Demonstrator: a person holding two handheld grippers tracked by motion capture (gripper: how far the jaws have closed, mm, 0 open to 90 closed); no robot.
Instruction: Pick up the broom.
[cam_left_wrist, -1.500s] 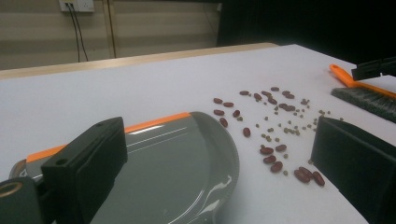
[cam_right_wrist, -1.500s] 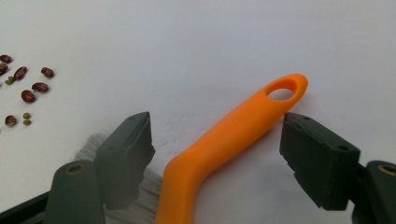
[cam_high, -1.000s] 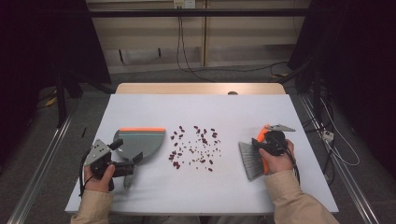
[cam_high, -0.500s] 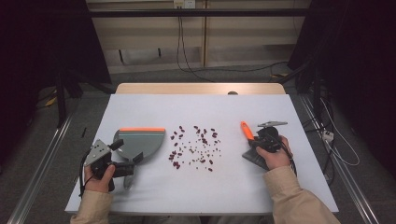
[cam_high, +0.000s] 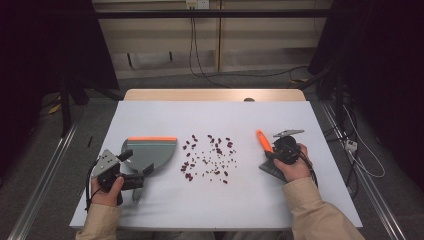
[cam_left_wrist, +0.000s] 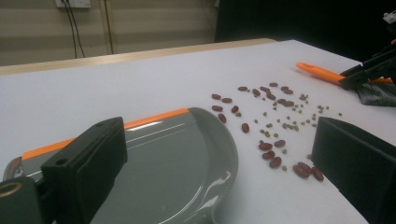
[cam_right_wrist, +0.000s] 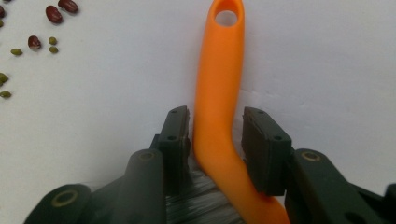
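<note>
The brush (cam_high: 267, 150) lies flat on the table (cam_high: 300, 200), right of the scattered beans (cam_high: 210, 157). Right gripper (cam_right_wrist: 215, 135) comes in low, jaws slightly apart astride its orange handle. Left gripper (cam_high: 131, 165) hovers wide open over the grey dustpan (cam_left_wrist: 177, 158).

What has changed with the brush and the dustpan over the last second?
The brush has gone from standing on its bristles under the right gripper to lying flat, orange handle pointing away toward the table's far edge. The jaws now straddle the handle with a gap on each side. The left gripper, dustpan and scattered beans stayed put.
</note>
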